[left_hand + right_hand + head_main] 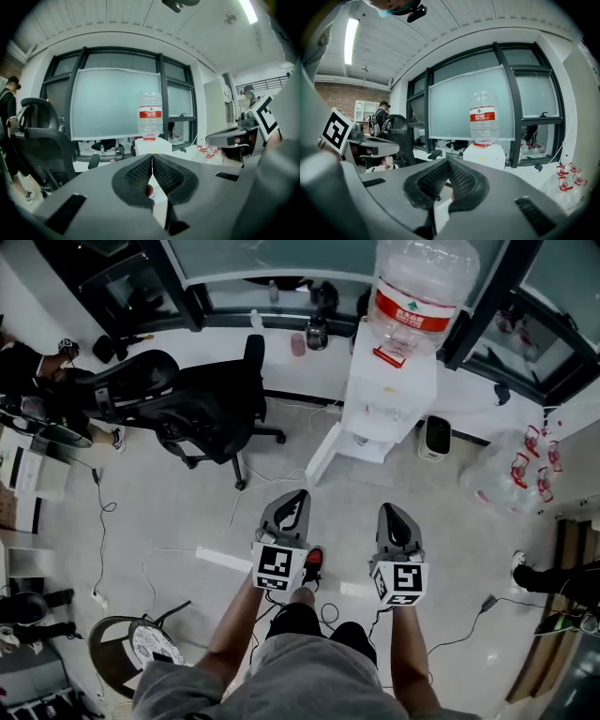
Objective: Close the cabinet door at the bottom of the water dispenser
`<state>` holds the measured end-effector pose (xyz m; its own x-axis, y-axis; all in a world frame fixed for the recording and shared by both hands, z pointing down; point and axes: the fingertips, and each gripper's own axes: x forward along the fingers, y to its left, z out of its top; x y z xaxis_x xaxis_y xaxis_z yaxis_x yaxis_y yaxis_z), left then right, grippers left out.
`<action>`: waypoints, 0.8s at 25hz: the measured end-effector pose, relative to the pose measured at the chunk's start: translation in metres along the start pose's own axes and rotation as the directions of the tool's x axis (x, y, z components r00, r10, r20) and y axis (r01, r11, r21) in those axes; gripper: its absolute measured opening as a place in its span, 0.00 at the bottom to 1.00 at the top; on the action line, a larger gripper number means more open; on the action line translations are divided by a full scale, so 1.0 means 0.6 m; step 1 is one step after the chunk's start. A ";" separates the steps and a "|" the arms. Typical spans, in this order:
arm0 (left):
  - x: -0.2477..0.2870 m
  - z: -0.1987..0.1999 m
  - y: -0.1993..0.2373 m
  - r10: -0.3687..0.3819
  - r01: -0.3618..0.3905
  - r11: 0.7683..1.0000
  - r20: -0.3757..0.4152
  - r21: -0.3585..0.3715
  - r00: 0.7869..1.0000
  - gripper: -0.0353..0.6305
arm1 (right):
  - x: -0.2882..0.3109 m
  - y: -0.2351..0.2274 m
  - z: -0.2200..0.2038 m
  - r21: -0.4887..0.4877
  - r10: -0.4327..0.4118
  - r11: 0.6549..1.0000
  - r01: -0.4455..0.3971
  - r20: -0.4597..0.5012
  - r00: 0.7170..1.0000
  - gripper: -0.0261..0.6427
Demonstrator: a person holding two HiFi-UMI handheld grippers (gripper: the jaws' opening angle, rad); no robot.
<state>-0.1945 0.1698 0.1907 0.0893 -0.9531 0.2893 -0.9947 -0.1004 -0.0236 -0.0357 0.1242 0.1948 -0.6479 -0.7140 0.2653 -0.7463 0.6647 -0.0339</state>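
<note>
The head view looks steeply down from above the person onto the floor, with the left tool and right tool close below it and the water dispenser farther ahead, near the top edge. Each tool view rides low on its own tool and looks almost level along the jaws toward the window. All three views share the dispenser, and each tool view catches the other tool at its edge.

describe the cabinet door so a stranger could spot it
By the window stands a white water dispenser with a red-labelled bottle on top. The cabinet door is the white panel swung open from its base, toward the black chair.
</note>
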 end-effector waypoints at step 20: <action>0.204 -0.231 0.266 0.074 -0.089 0.990 -0.135 -0.113 0.988 0.09 | 0.410 0.090 -0.200 0.053 0.113 0.993 -0.105 -0.169 0.979 0.06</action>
<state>-0.3497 0.0765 0.3547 0.0081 -0.9106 0.4132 -0.9981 0.0178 0.0587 -0.2169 0.0109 0.3737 -0.6929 -0.5868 0.4190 -0.6810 0.7235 -0.1129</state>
